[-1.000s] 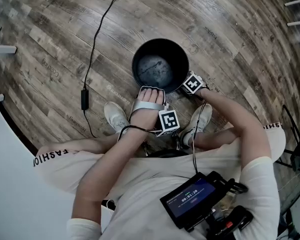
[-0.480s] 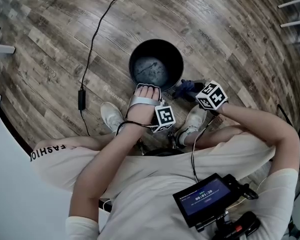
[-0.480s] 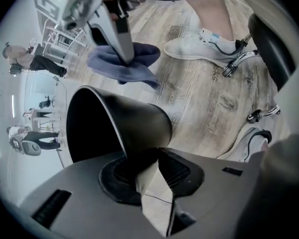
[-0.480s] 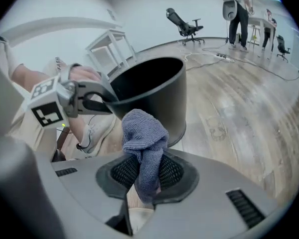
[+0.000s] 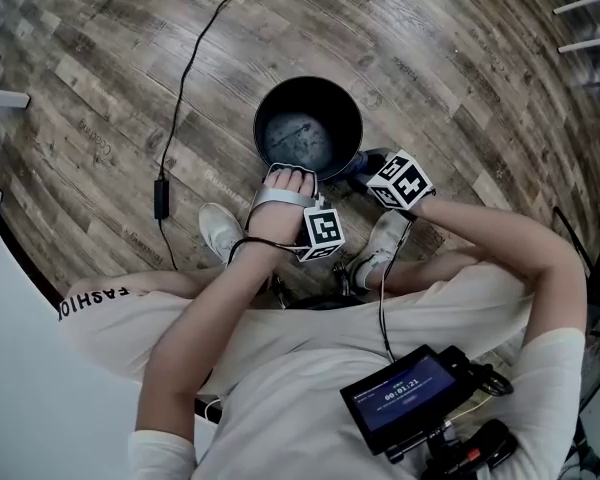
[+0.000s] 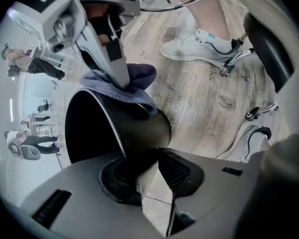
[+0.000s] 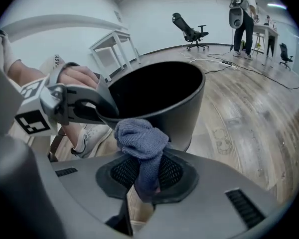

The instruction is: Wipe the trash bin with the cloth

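Observation:
The black trash bin [image 5: 308, 128] stands on the wooden floor between the person's feet. My left gripper [image 5: 288, 175] is shut on its near rim; in the left gripper view the bin's wall [image 6: 119, 128] runs between the pads of the left gripper [image 6: 150, 169]. My right gripper [image 5: 375, 173] is shut on a bunched blue cloth [image 5: 364, 164] at the bin's right rim. In the right gripper view the cloth [image 7: 142, 143] hangs from the right gripper [image 7: 144, 185] against the bin's outer wall [image 7: 174, 111]. The cloth [image 6: 134, 81] lies over the rim in the left gripper view.
A black cable [image 5: 185, 78] with an adapter [image 5: 161, 198] crosses the floor left of the bin. White shoes [image 5: 218, 230] [image 5: 385, 238] sit close behind it. A screen device [image 5: 405, 396] hangs at the person's waist. An office chair [image 7: 189, 31], a white table [image 7: 112, 46] and a standing person [image 7: 241, 14] are farther off.
My right gripper has come up with the cloth from low beside the bin's right side to its rim. The left gripper has kept its hold on the near rim.

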`<state>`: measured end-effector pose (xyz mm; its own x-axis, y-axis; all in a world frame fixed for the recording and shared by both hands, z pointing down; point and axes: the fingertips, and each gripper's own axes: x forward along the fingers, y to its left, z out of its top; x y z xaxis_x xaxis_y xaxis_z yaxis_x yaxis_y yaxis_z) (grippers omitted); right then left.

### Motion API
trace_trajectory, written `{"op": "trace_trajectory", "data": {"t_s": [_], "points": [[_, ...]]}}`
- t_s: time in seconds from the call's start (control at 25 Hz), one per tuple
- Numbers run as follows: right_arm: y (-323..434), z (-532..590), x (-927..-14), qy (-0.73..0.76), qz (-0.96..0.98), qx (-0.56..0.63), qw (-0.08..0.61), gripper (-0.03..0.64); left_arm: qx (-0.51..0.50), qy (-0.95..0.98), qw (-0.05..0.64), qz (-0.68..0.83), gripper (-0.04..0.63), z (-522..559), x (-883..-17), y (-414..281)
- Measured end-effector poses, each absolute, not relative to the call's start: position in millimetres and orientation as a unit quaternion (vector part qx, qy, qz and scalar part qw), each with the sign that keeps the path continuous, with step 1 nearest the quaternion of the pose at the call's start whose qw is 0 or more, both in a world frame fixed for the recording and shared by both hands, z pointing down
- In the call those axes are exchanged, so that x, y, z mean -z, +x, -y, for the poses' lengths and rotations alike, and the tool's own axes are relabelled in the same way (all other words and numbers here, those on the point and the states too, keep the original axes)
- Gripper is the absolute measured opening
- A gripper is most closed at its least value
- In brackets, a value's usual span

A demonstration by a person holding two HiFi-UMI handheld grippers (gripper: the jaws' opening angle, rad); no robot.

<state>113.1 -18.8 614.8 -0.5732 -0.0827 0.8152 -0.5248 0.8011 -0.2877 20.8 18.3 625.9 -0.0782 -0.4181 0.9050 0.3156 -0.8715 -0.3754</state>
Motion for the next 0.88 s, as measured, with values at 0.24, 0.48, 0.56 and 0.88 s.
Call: {"op": "trace_trajectory", "data": {"t_s": [0.24, 0.48, 0.56, 0.88], "points": [[111, 16, -686, 0.179, 0.832, -0.257, 0.458, 0.075, 0.726, -0.641, 0.246, -0.031, 0.106, -19, -627, 24], [115, 18, -755, 0.206, 0.816, -0.224, 0.491, 0.075, 0.728, -0.640, 0.245, -0.030, 0.106, -20, -628, 24], [115, 21, -775, 0.212, 0.810, -0.214, 0.504, 0.075, 0.728, -0.639, 0.245, -0.031, 0.106, -19, -628, 24], [124, 24, -789, 0.233, 0.794, -0.241, 0.508, 0.075, 0.727, -0.646, 0.230, -0.029, 0.107, -21, -632, 26]]}}
